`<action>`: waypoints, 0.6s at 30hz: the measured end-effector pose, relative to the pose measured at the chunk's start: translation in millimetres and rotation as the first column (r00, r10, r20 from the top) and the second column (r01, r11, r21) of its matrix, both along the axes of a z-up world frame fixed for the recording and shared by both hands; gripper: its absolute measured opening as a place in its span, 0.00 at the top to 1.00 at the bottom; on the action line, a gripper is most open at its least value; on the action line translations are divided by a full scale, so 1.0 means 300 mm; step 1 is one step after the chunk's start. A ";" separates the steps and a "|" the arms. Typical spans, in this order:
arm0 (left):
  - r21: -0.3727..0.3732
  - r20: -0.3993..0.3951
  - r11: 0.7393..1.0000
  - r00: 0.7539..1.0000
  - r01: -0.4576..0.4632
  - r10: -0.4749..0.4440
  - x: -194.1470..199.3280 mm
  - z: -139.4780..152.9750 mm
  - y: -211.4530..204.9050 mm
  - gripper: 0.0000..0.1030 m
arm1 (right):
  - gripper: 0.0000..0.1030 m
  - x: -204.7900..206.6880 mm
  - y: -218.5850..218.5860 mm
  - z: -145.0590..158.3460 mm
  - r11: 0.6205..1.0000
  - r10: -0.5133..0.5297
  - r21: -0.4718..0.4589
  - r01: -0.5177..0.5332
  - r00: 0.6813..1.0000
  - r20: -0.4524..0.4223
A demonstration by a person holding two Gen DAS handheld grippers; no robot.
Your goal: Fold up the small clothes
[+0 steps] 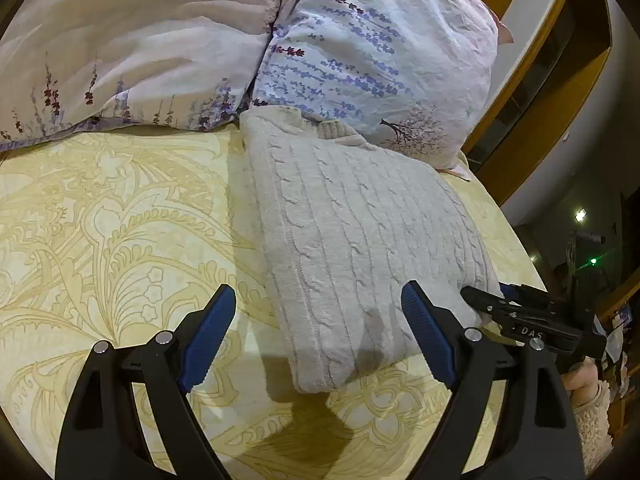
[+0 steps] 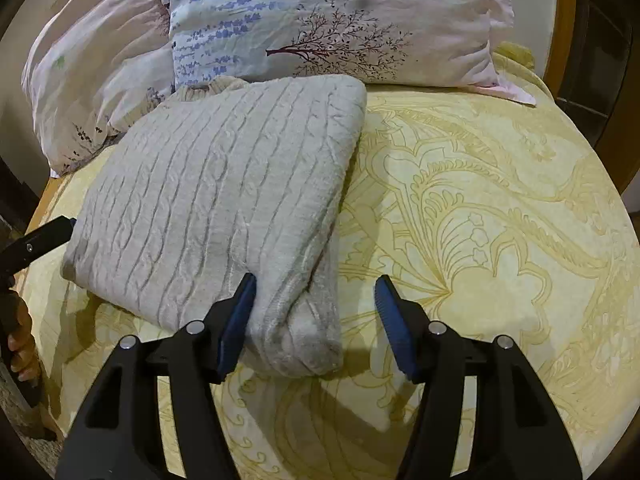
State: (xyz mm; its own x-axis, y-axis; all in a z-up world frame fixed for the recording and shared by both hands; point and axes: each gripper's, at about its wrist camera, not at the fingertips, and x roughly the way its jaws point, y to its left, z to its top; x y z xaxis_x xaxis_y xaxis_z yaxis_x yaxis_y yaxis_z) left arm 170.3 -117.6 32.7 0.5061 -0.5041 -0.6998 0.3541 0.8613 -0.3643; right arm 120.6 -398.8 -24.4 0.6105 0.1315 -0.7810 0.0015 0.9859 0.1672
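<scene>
Sweater [image 1: 360, 240] is seen folded into a thick cable-knit block on the yellow patterned bedspread [image 1: 120, 220], its far end pushed up against the floral pillows [image 1: 360, 52]. Left gripper [image 1: 320, 332] is held with jaws spread wide over the near corner; nothing is pinched, though the right-hand pad [image 1: 428, 336] sits at or over the knit edge. Right gripper [image 2: 316, 328] is parted too: its left pad [image 2: 238, 324] is pressed against the rolled corner of the sweater, while the other pad stands clear over the bedspread, so no grip is made.

Risks are plain enough. The bulky fold could spring open if that loose corner is nudged rather than clamped, since thick knit is judged to be springy. A one-sided push from the pad could drag the whole bundle across the slick cover and skew the edges. Should the jaws be closed on the top layer only, the stack would be peeled apart when lifted. The far end could also be bunched against the pillows if the block is shoved forward.
</scene>
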 end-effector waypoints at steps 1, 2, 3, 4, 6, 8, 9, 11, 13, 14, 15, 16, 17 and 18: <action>0.005 0.005 1.000 1.000 0.002 -0.002 -0.004 0.001 -0.003 0.17 | 0.42 0.000 0.000 -0.001 1.000 0.000 -0.004 0.000 1.000 0.002; 0.016 0.017 1.000 1.000 0.003 -0.003 -0.009 0.002 -0.008 0.17 | 0.41 -0.002 0.003 -0.001 1.000 -0.002 -0.011 0.002 1.000 0.005; 0.025 0.023 1.000 1.000 0.003 -0.004 -0.011 0.003 -0.010 0.17 | 0.39 -0.002 0.003 -0.002 1.000 -0.004 -0.020 0.004 1.000 0.008; 0.039 0.028 0.999 1.000 0.003 -0.004 -0.013 0.002 -0.015 0.17 | 0.39 -0.003 0.003 -0.003 1.000 -0.005 -0.028 0.005 1.000 0.012; 0.089 0.035 0.996 0.999 0.000 -0.003 -0.015 -0.008 -0.031 0.17 | 0.35 0.002 0.002 -0.005 0.999 -0.005 -0.036 0.005 1.000 0.013; 0.122 0.024 0.992 1.000 0.010 -0.013 -0.012 -0.021 -0.042 0.17 | 0.35 0.007 -0.014 -0.001 1.000 -0.007 0.003 0.007 1.000 -0.001; 0.101 0.009 0.995 1.000 0.020 -0.021 -0.006 -0.021 -0.036 0.17 | 0.36 0.011 -0.030 0.011 0.999 -0.003 0.052 0.003 1.000 -0.007; 0.041 -0.002 0.999 1.000 0.014 -0.014 0.014 -0.005 -0.012 0.16 | 0.35 0.022 -0.069 0.039 0.988 -0.005 0.156 0.004 1.000 0.007; -0.004 -0.009 1.000 1.000 0.004 -0.005 0.047 0.014 0.006 0.10 | 0.27 0.049 -0.130 0.075 0.956 -0.028 0.294 0.019 0.999 0.026; -0.029 -0.014 1.000 1.000 -0.001 0.001 0.079 0.025 0.015 0.09 | 0.23 0.063 -0.147 0.084 0.942 -0.032 0.334 0.020 0.999 0.031; -0.039 -0.023 0.999 1.000 0.003 -0.004 0.099 0.028 0.015 0.09 | 0.22 0.093 -0.175 0.094 0.921 -0.039 0.389 0.024 0.999 0.033; -0.052 -0.039 0.999 0.999 0.009 -0.011 0.124 0.026 0.015 0.09 | 0.22 0.111 -0.187 0.097 0.912 -0.045 0.408 0.031 0.999 0.025; -0.067 -0.065 0.998 0.998 0.004 -0.009 0.157 0.020 0.016 0.09 | 0.22 0.145 -0.203 0.097 0.900 -0.047 0.435 0.038 0.999 0.009; -0.078 -0.083 0.997 0.996 0.003 -0.009 0.179 0.013 0.015 0.09 | 0.22 0.166 -0.212 0.095 0.893 -0.050 0.447 0.045 0.999 0.000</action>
State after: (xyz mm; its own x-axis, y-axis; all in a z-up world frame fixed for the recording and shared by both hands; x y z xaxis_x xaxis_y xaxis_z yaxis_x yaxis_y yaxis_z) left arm 223.9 -113.0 36.6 0.4444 -0.5611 -0.6983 0.3247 0.8274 -0.4583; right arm 170.3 -462.4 4.0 0.6332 0.4358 -0.6396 0.0416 0.8060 0.5905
